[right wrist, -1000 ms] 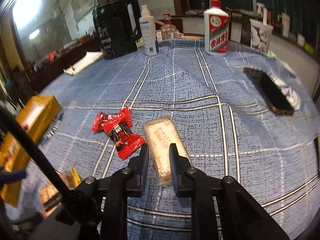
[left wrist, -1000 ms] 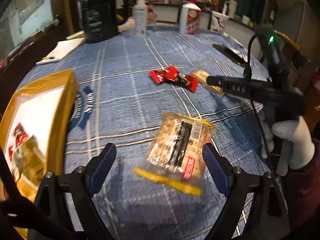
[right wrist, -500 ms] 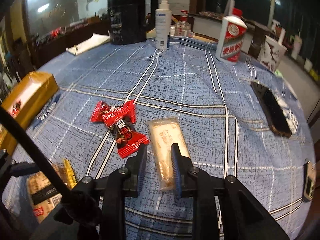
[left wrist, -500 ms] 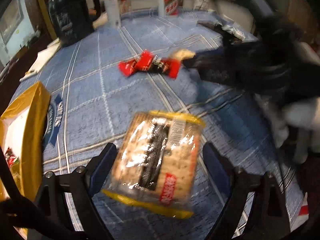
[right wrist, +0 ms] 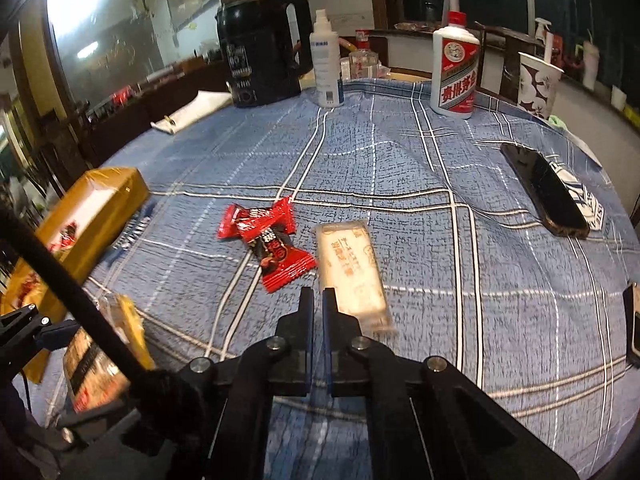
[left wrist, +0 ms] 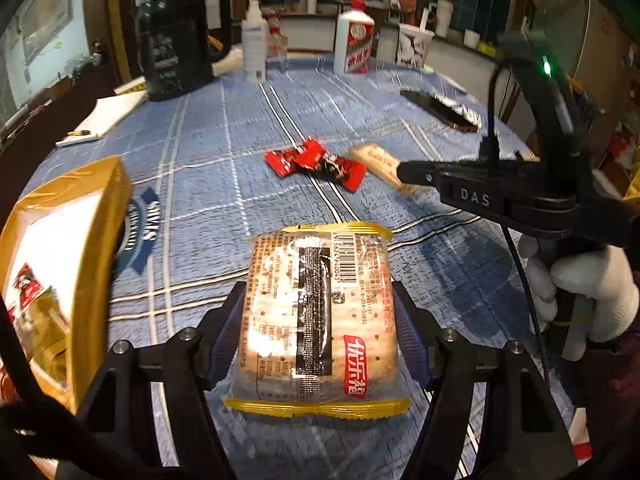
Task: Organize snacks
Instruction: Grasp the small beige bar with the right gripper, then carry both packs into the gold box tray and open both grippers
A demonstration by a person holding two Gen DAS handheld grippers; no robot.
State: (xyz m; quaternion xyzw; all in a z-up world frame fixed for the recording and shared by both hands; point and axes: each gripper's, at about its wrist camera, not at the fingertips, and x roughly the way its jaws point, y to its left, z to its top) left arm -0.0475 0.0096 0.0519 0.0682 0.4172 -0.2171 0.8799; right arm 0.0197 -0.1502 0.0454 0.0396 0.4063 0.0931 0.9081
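Note:
My left gripper (left wrist: 320, 328) is shut on a clear cracker packet (left wrist: 320, 312) with yellow ends, its pads against both sides. The packet also shows in the right wrist view (right wrist: 100, 356). Two red candy wrappers (left wrist: 316, 162) and a pale wafer bar (left wrist: 380, 160) lie mid-table. In the right wrist view the red wrappers (right wrist: 268, 240) and the bar (right wrist: 352, 272) lie just ahead of my right gripper (right wrist: 315, 296), which is shut and empty. A yellow box (left wrist: 60, 264) holding snacks stands at the left; it also shows in the right wrist view (right wrist: 92, 216).
A blue checked cloth (right wrist: 420, 184) covers the round table. At the far edge stand a black kettle (right wrist: 264, 48), a white spray bottle (right wrist: 327, 64), a white liquor bottle (right wrist: 456, 72) and a paper cup (right wrist: 536, 84). A black phone (right wrist: 544, 188) lies at the right.
My left gripper has moved onto the cracker packet and closed on it. My right gripper has closed tighter and hovers near the wafer bar.

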